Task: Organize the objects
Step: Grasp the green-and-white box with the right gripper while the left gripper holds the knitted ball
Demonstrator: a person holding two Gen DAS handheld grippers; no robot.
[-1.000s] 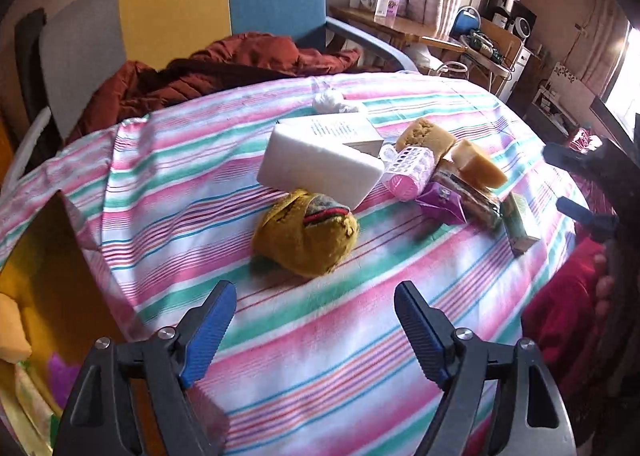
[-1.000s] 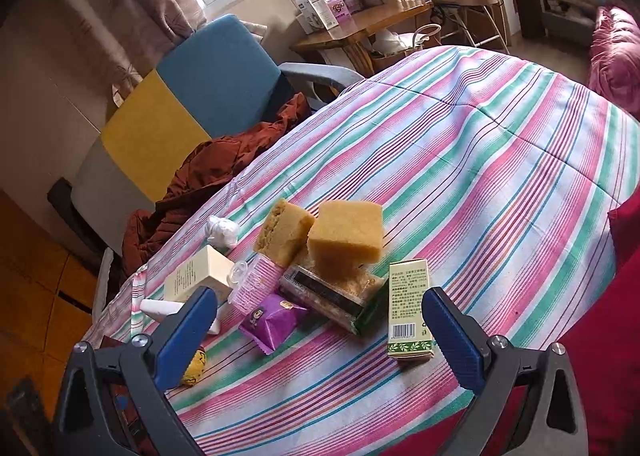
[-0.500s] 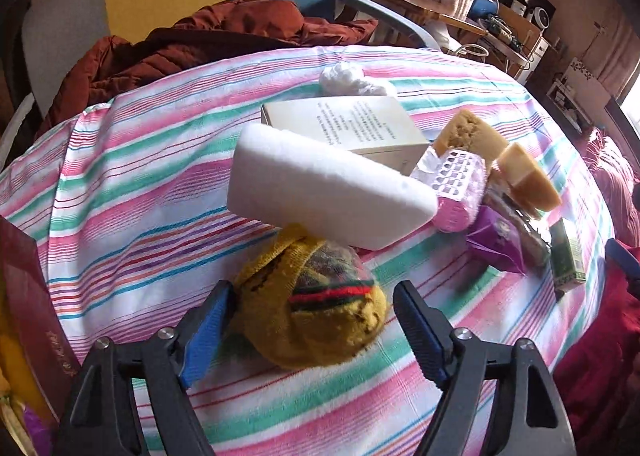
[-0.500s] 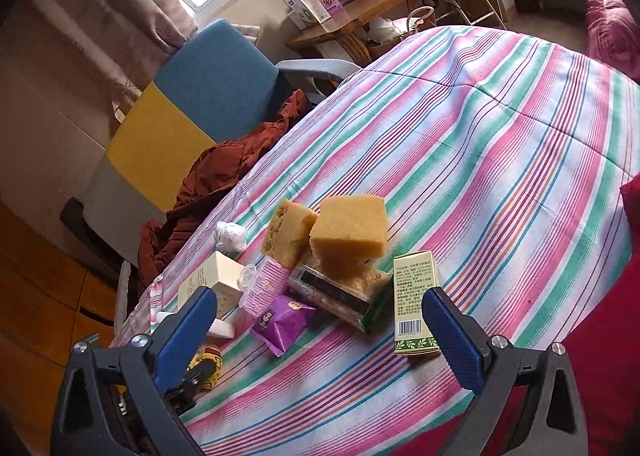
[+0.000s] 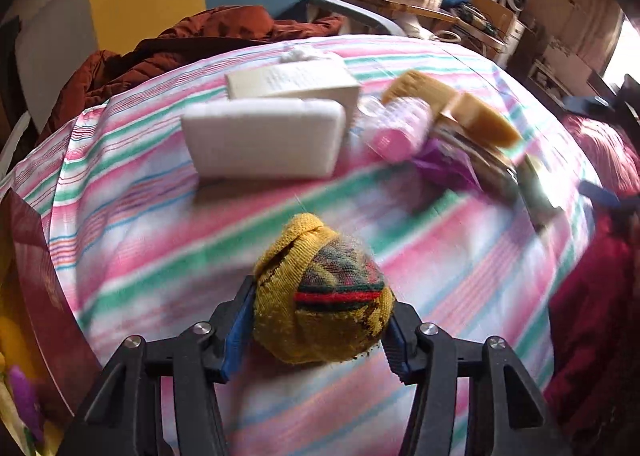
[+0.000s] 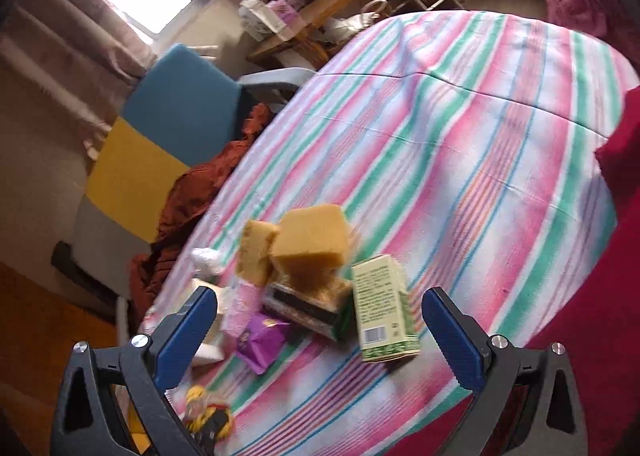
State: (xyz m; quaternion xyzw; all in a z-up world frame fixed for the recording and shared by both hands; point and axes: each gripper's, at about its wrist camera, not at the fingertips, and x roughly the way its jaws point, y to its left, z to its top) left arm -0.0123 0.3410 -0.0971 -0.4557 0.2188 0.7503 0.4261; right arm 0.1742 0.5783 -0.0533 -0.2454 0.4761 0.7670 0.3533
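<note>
My left gripper (image 5: 318,330) is shut on a rolled yellow knit sock (image 5: 324,296) with red and green stripes and holds it above the striped tablecloth (image 5: 160,224); it also shows low in the right wrist view (image 6: 204,412). Behind it lie a white foam block (image 5: 264,138), a cream box (image 5: 292,82), a pink bottle (image 5: 396,128), a purple packet (image 5: 444,168) and yellow sponges (image 5: 480,116). My right gripper (image 6: 320,332) is open and empty, above the table edge, facing the sponges (image 6: 310,244), a green box (image 6: 382,308) and the purple packet (image 6: 262,340).
A dark red box flap (image 5: 44,288) with yellow contents stands at the left table edge. A blue, yellow and grey chair (image 6: 160,140) with a rust-coloured jacket (image 5: 208,32) stands behind the table. A red cushion (image 6: 608,256) lies at the right.
My left gripper closed on the yellow sock and lifted it back off the cloth, away from the foam block. My right gripper moved a little closer to the green box, still open.
</note>
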